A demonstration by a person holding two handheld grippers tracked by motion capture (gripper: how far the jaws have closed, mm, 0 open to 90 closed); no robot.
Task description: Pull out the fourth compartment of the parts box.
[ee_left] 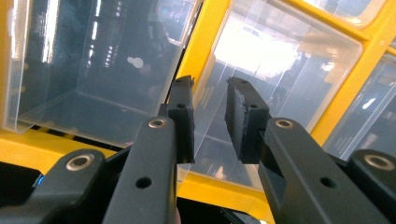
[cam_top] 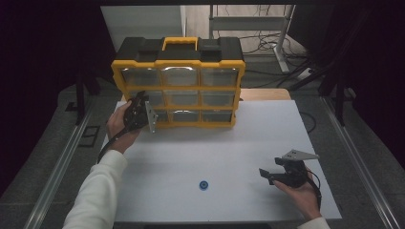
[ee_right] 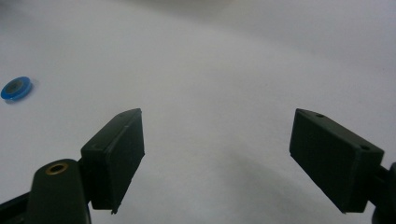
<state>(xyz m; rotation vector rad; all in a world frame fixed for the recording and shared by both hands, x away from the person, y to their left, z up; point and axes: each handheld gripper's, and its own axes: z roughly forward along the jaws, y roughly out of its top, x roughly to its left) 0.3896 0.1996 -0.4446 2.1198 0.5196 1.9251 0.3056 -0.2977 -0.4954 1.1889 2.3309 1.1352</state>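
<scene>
A yellow and black organizer [cam_top: 177, 47] with clear drawers stands at the back of the white table [cam_top: 239, 138]. My left gripper [cam_top: 141, 98] is at its left column, at the middle row. In the left gripper view the jaws [ee_left: 208, 107] stand close together on the front lip of a clear drawer [ee_left: 215, 154], beside a yellow divider [ee_left: 205, 37]. My right gripper [cam_top: 270, 168] rests low at the table's right front, open, with nothing between its jaws [ee_right: 217, 140]. A small blue ring [cam_top: 204, 184] lies on the table left of it, also the blue ring [ee_right: 16, 87].
The organizer's black handle top [cam_top: 180, 44] faces away. Metal rails [cam_top: 57, 167] run along both table sides. Cables and a frame [cam_top: 282, 43] lie on the floor behind.
</scene>
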